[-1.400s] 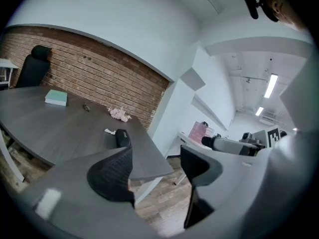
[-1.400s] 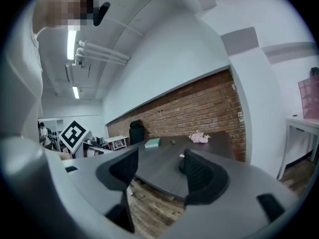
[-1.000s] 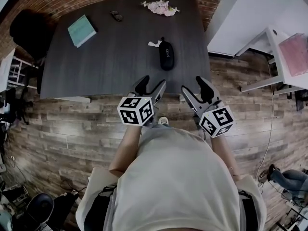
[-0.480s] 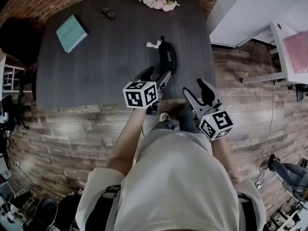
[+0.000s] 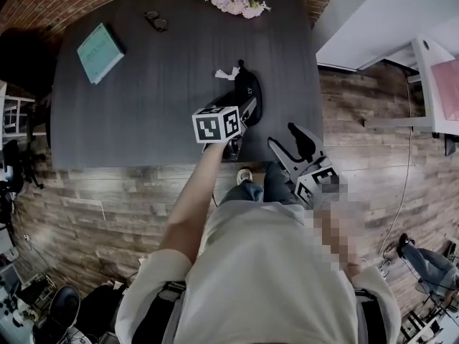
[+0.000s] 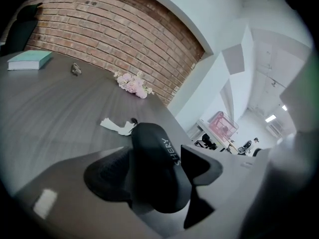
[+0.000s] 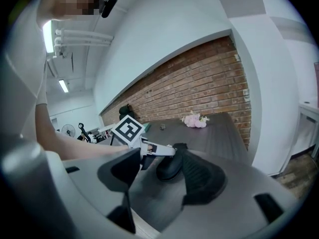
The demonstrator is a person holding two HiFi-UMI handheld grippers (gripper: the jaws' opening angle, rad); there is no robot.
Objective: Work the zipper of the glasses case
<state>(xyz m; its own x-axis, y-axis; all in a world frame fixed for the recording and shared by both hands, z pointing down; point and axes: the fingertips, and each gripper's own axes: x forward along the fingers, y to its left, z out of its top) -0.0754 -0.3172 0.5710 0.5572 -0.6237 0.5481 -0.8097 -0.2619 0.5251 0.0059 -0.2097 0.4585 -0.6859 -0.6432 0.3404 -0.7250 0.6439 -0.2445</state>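
One case (image 6: 149, 143) end should be pinched squarely by the spread left gripper (image 6: 154, 172) astride it; the empty right gripper (image 7: 163, 176) has just narrowed

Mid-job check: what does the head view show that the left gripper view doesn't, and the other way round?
Only the head view: the right gripper, empty, its jaws just closing a little, and the wooden plank floor. Only the left gripper view: the left gripper seen along its jaws, which stand apart on either side of the near end of the black oval glasses case, not visibly pressing it. Both: that case, the teal book, the pink flower bunch and the white paper scrap on the dark wooden table.
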